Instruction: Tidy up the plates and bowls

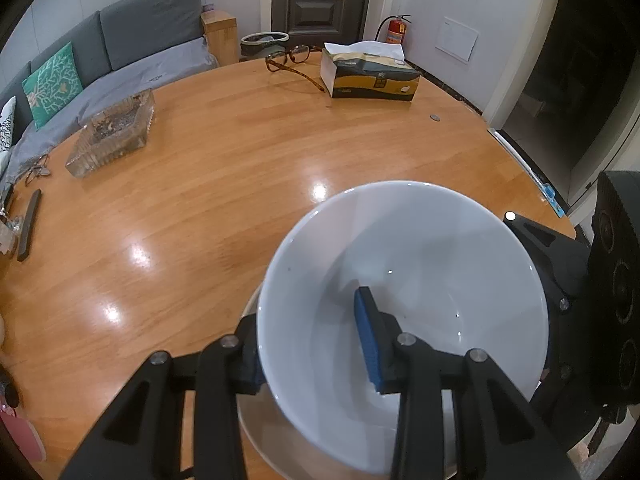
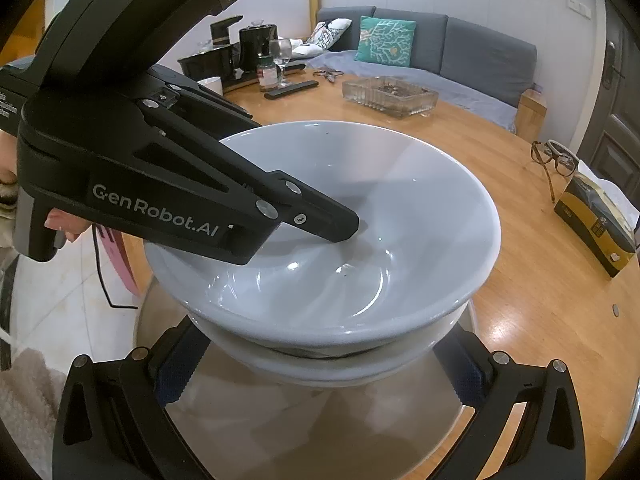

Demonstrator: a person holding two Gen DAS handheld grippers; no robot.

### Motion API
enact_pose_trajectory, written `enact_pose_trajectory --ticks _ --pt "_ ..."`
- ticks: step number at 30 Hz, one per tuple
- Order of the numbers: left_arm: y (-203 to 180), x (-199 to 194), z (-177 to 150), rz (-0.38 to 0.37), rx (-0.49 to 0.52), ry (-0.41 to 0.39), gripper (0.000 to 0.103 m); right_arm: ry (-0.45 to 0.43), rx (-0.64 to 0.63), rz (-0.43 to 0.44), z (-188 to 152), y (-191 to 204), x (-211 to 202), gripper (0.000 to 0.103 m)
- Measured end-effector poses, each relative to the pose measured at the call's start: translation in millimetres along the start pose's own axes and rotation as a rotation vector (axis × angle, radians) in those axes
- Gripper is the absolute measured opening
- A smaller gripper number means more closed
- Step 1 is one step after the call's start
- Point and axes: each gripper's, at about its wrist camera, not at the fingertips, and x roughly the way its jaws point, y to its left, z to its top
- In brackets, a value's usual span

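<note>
Upper bowl (image 2: 320,216): white, nested in a lower bowl (image 2: 320,368), which sits on a metal plate (image 2: 304,432) near the bench (image 1: 240,152) edge.
Left claw (image 1: 316,340): clamped on the upper bowl's rim, one finger inside, one outside.
Right claw (image 2: 320,384): spread wide, fingers either side of the lower bowl; contact unclear.
Ashtray (image 1: 114,132): beyond the upper bowl.
</note>
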Motion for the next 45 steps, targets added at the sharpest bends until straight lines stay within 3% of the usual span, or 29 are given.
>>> enact_pose_trajectory --ticks 7,8,10,17,21,28,36,39,45 --pt "0.3 0.2 -0.9 -0.009 -0.003 -0.008 0.037 0.003 -0.001 -0.005 0.3 -0.3 0.0 0.102" --pt "-0.2 0.4 -1.4 -0.008 -0.004 -0.008 0.039 0.003 0.000 -0.005 0.3 -0.2 0.0 0.102" --pt "-0.3 -0.1 -1.7 0.018 -0.012 -0.009 0.054 0.004 -0.001 -0.006 0.3 -0.2 0.0 0.102" --pt "2.0 -5.2 -4.6 0.018 -0.023 -0.024 0.057 -0.003 0.003 -0.021 -4.3 -1.1 -5.1 0.102" --pt "3.4 -13.7 -6.1 0.022 -0.036 -0.048 0.065 -0.005 0.016 -0.025 -8.2 -3.4 -10.6 0.102" --pt "2.2 -42.4 -11.4 0.050 -0.073 -0.146 0.085 -0.071 0.080 -0.022 -15.9 -11.2 -32.1 0.102" --pt "2.1 -80.4 -27.2 0.140 -0.136 -0.288 0.089 -0.181 0.160 -0.096 -23.9 -23.0 -71.6 0.102" --pt "1.9 -94.3 -33.8 0.178 -0.160 -0.332 0.097 -0.228 0.198 -0.125 -23.9 -29.6 -89.3 0.102" --pt "-6.8 -122.8 -45.7 0.295 -0.166 -0.438 0.099 -0.284 0.225 -0.216 -24.1 -29.6 -115.9 0.102"
